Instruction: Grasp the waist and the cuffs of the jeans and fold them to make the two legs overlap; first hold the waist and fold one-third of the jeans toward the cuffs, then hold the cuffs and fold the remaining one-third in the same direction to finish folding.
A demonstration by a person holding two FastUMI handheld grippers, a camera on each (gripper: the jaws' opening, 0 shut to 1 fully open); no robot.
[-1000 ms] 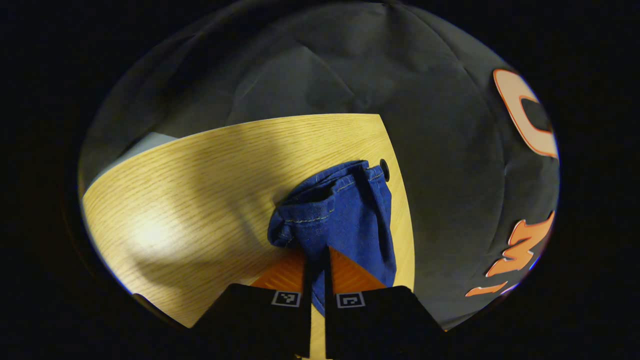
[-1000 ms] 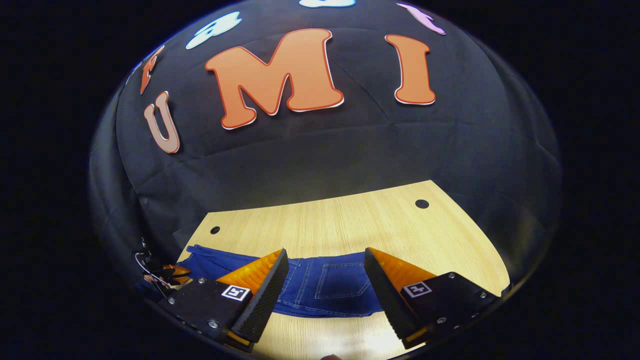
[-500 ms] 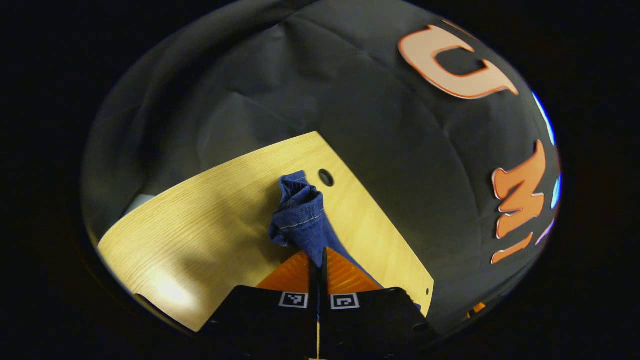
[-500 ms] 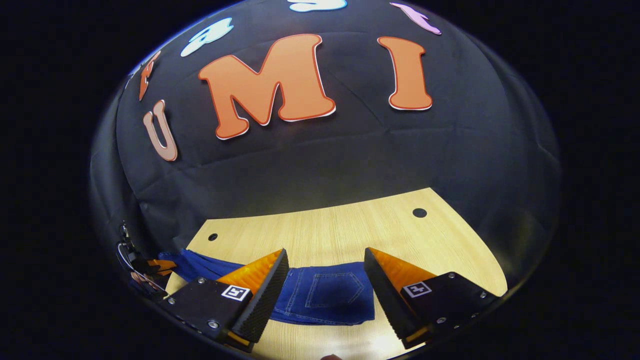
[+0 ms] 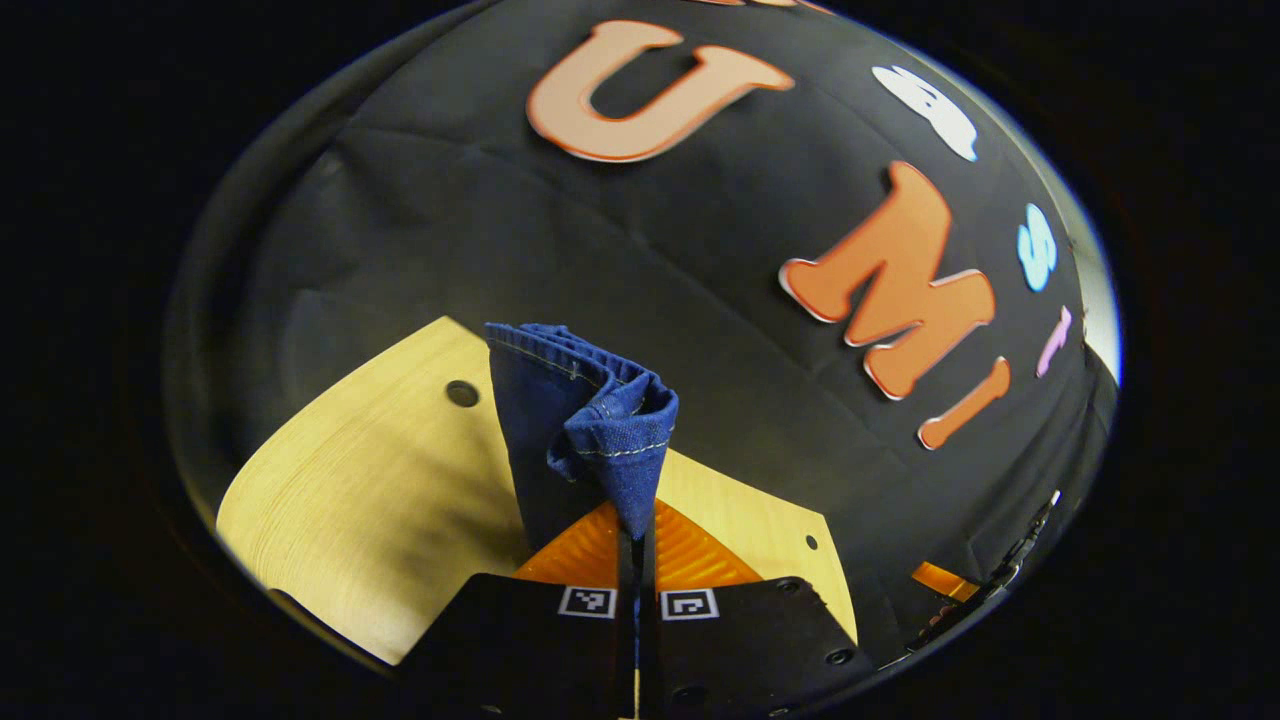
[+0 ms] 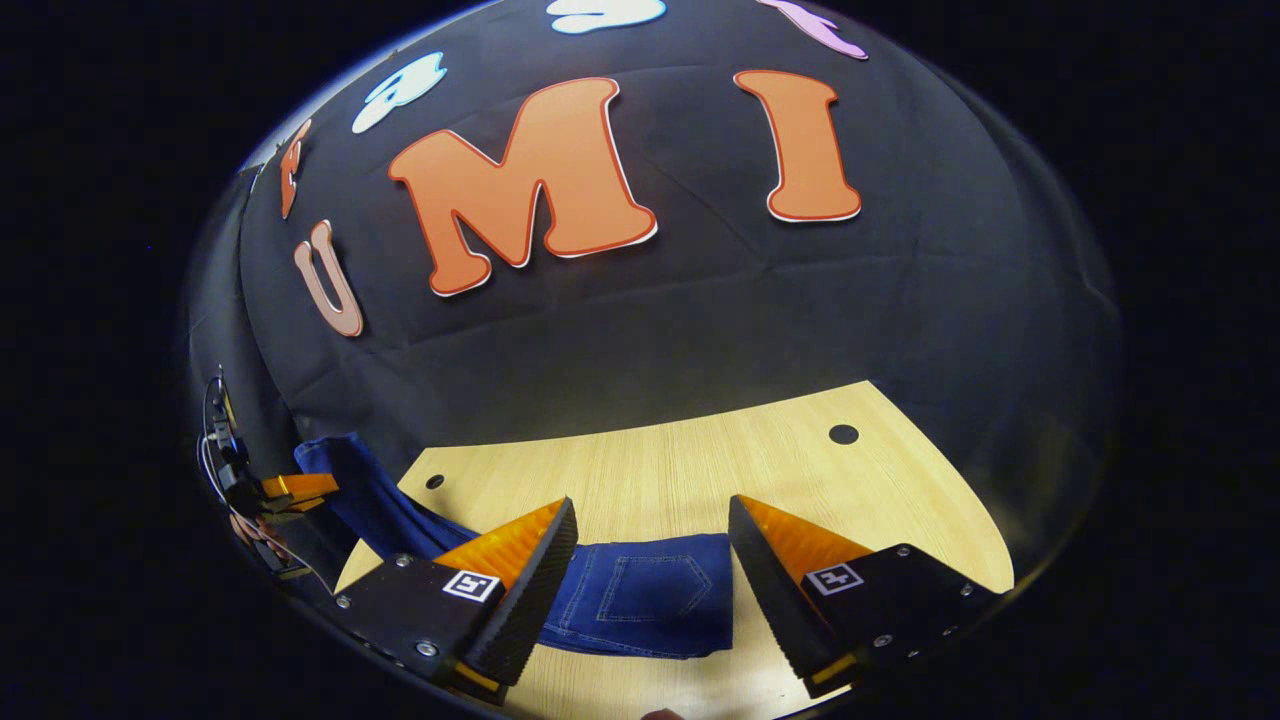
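While left tool pinches jeans, table below

blue jeans, orange tongs

Light wooden table, round holes near corners

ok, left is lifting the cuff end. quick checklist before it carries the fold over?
1. left gripper shut on the jeans: ok.
2. Cuff end lifted off the table: ok.
3. Both cuffs in the pinch: cannot tell, cloth is bunched.
4. right gripper open, holding nothing: ok.
5. Pocket end of the jeans flat on the table: ok.
6. Legs aligned edge to edge: cannot tell.
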